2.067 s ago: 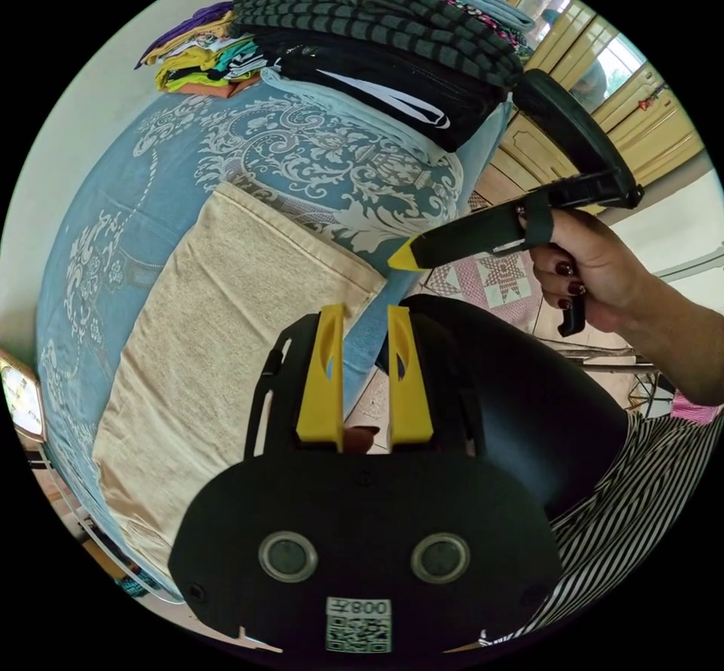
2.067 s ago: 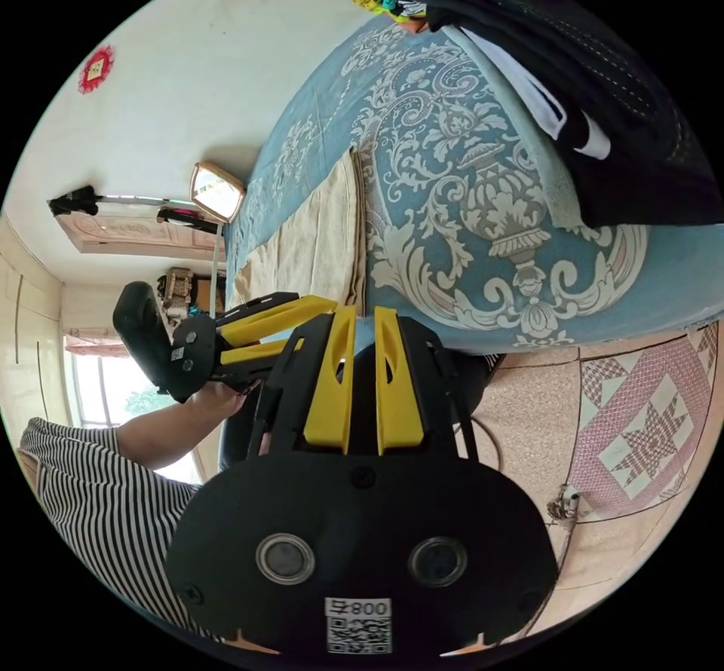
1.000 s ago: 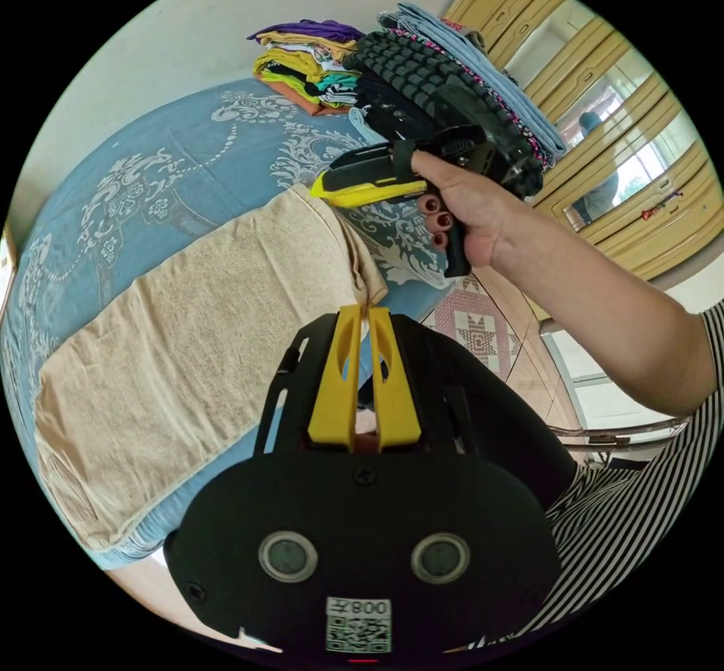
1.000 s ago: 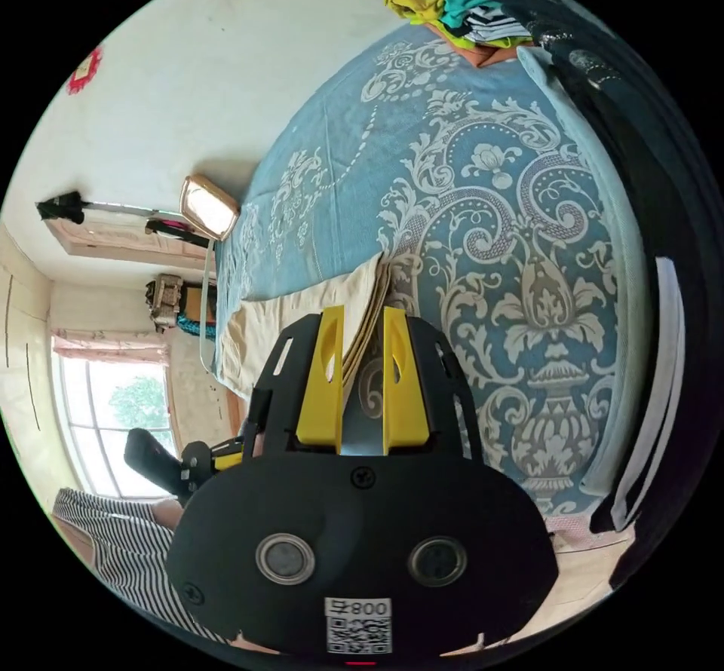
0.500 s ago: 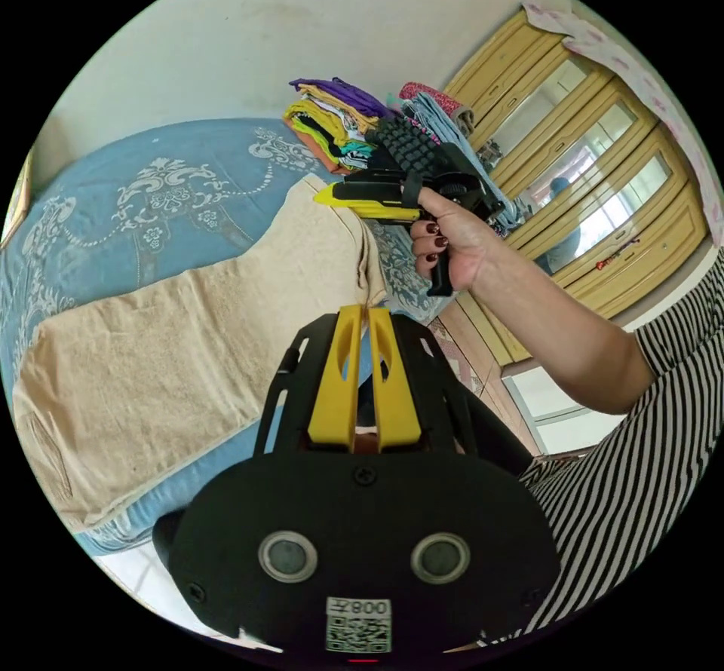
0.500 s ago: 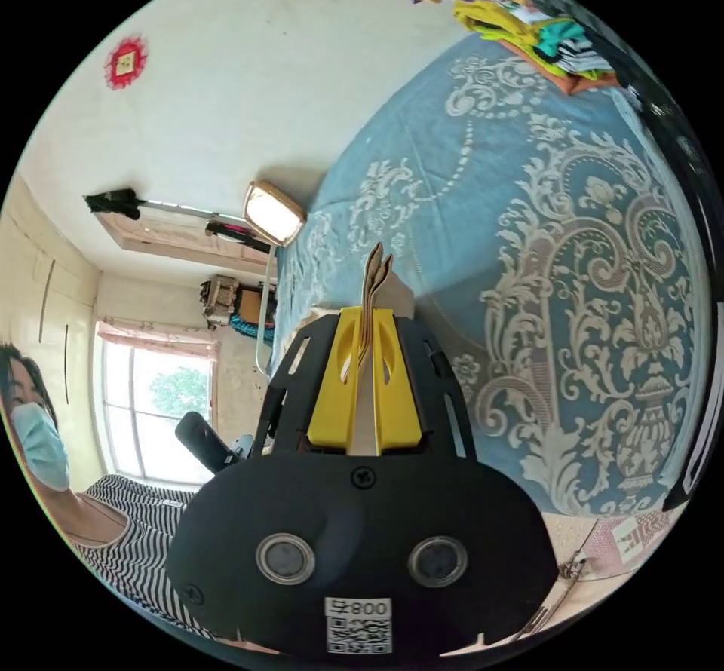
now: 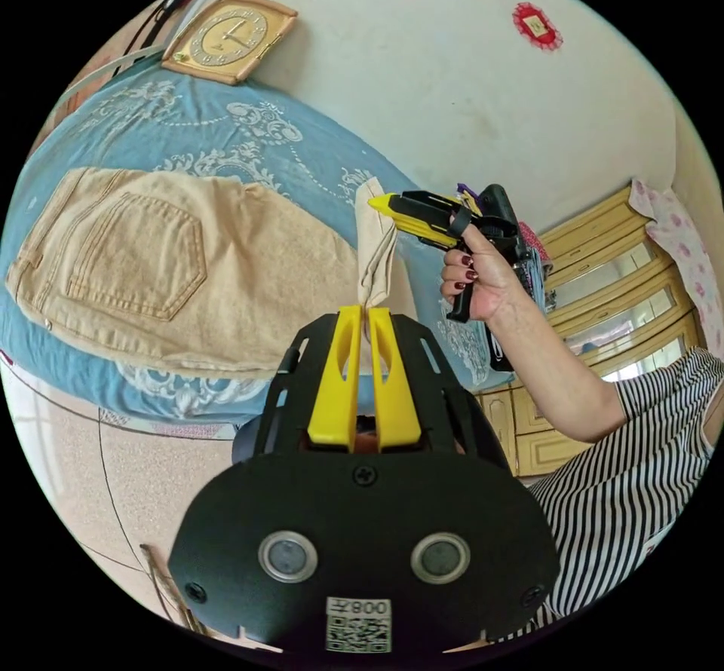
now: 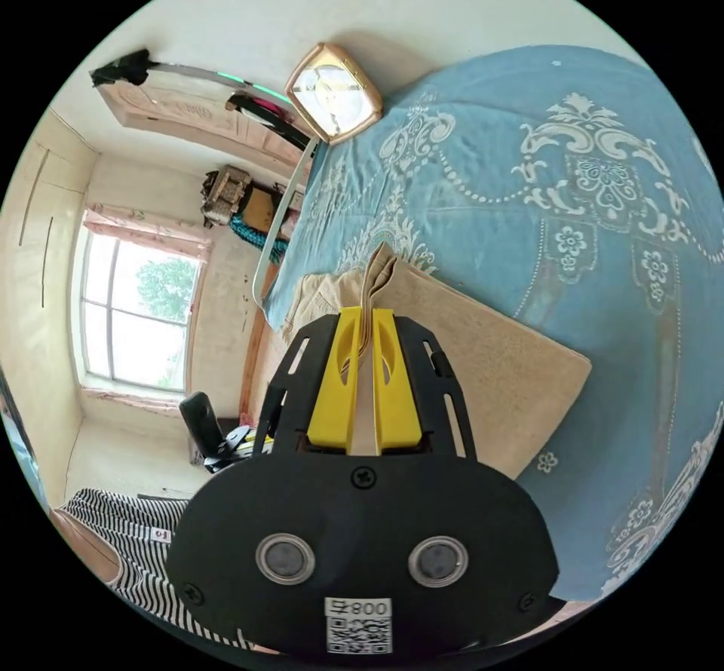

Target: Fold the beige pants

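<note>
The beige pants (image 7: 128, 249) lie on the blue patterned bedspread (image 7: 302, 151), waist and back pocket toward the left of the left gripper view. My left gripper (image 7: 366, 315) is shut on the near corner of the leg hems. The right gripper (image 7: 375, 203), held in a hand, pinches the far corner, and the hem hangs taut between the two. In the right gripper view my right gripper (image 8: 366, 318) is shut on the hem layers, with the lifted pants (image 8: 483, 377) arching over the bedspread (image 8: 603, 196) behind it.
A gold-framed clock (image 7: 226, 34) leans on the wall at the head of the bed. Yellow wardrobes (image 7: 603, 279) stand beyond the person's striped shirt (image 7: 626, 460). A window (image 8: 136, 309) lights the far end of the room. Tiled floor (image 7: 113, 490) runs along the bed's edge.
Both grippers closed on the leg hems, lifted them and carried them along the bed toward the waist. The leg part now arches up over the rest.
</note>
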A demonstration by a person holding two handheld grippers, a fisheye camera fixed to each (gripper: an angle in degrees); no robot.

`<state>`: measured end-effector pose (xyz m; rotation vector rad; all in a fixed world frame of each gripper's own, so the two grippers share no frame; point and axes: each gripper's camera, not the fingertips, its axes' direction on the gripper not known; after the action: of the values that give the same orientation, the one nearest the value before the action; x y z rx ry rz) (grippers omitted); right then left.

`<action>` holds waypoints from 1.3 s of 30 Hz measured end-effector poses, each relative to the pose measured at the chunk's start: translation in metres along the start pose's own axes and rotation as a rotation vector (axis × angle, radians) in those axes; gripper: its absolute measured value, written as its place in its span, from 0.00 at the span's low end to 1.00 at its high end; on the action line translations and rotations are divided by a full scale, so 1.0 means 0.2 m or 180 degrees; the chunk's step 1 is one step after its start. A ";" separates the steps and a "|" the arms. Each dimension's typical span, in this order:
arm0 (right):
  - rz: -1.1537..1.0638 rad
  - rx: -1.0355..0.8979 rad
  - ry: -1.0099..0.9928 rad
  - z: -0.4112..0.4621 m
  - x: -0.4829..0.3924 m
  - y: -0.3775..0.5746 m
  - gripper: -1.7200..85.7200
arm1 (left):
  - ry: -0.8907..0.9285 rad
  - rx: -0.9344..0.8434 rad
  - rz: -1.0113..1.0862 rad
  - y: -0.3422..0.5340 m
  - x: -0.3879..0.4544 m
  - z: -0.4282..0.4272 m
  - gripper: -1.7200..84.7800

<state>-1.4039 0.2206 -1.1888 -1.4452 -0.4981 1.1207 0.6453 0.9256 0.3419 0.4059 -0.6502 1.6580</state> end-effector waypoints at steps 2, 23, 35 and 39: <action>0.0007 -0.0142 0.0053 0.16 -0.04 -0.08 0.05 | -0.0046 0.0004 -0.0151 0.02 -0.13 0.00 0.04; -0.0507 -0.0627 0.0232 0.39 -0.49 -0.19 0.03 | 0.0039 -0.0261 -0.0851 0.10 -0.81 0.08 0.03; -0.0722 -0.1124 0.1167 0.52 -0.59 0.19 0.02 | -0.0554 -0.0504 -0.0392 -0.04 -0.77 0.18 0.02; -0.0815 -0.0937 0.1281 0.38 -0.64 0.35 0.02 | -0.0747 -0.0599 -0.0224 -0.05 -0.71 0.18 0.02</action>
<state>-1.5463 0.1391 -1.1978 -1.7534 -0.5559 0.5478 0.6788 0.7941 0.2873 0.4850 -0.9478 1.4795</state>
